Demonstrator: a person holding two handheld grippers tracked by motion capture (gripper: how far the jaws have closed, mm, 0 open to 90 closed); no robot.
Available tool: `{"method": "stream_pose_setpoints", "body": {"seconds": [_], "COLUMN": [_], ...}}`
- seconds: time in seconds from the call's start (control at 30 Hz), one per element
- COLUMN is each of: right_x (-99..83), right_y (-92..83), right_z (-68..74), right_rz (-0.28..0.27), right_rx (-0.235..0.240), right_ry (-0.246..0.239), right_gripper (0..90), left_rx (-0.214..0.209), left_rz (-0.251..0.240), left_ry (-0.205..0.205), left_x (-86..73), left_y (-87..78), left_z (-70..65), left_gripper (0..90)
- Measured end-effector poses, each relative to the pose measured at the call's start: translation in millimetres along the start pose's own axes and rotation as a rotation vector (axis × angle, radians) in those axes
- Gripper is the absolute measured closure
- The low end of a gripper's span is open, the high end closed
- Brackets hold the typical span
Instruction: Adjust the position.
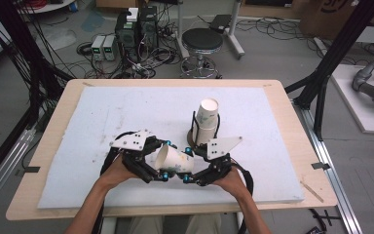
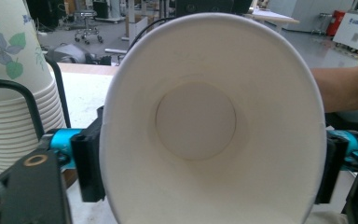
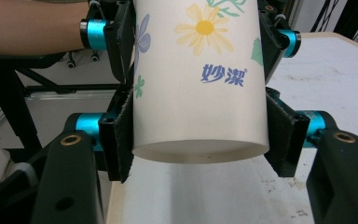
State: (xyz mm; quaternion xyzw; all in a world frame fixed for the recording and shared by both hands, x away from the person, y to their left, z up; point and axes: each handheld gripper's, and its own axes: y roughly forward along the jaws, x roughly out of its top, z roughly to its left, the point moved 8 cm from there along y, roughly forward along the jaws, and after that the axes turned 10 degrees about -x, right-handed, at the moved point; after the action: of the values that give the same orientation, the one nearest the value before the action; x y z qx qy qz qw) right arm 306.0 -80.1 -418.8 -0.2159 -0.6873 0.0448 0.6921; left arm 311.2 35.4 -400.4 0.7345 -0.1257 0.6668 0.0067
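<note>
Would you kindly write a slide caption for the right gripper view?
Right gripper clamps the base of a flowered paper cup, while the left gripper grips nearer its rim.

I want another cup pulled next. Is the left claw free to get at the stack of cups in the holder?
Probably not yet: the left claw and right claw both grip the loose paper cup. The stack of cups stands unobstructed just beyond.

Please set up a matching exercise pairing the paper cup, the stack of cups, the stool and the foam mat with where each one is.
Things:
1. paper cup
2. stack of cups
3. stool
4. foam mat

Places:
A. on the floor beyond the table
B. upright in a black wire holder
C. spread over the tabletop
D. on its side between both tongs

Pairs: 1-D, 2-B, 3-A, 4-C
</note>
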Motion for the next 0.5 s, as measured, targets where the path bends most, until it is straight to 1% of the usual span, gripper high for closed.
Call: {"method": "stream_pose_setpoints", "body": {"seconds": [0.1, 0.27, 0.33, 0.5], "right_x": [-0.4, -0.5, -0.3, -0.3], "right_y": [-0.1, -0.1, 0.1, -0.1], "right_z": [0.3, 0.5, 0.9, 0.8], "right_rz": [0.004, 0.004, 0.002, 0.002], "right_rx": [0.002, 0.003, 0.006, 0.004], "right_ry": [0.001, 0.001, -0.001, -0.003], "right_gripper": [37.2, 37.2, 37.3, 37.3], "left_rx": [-0.006, 0.000, -0.007, -0.008], "left_rz": [-0.001, 0.006, 0.002, 0.003], "left_ry": [0.004, 0.013, 0.017, 0.019], "left_x": [0.2, -0.1, 0.3, 0.3], "left_y": [0.0, 0.2, 0.5, 0.5], "left_z": [-1.1, -0.8, -1.6, -1.8], "left_gripper": [26.0, 28.8, 31.6, 32.6]}}
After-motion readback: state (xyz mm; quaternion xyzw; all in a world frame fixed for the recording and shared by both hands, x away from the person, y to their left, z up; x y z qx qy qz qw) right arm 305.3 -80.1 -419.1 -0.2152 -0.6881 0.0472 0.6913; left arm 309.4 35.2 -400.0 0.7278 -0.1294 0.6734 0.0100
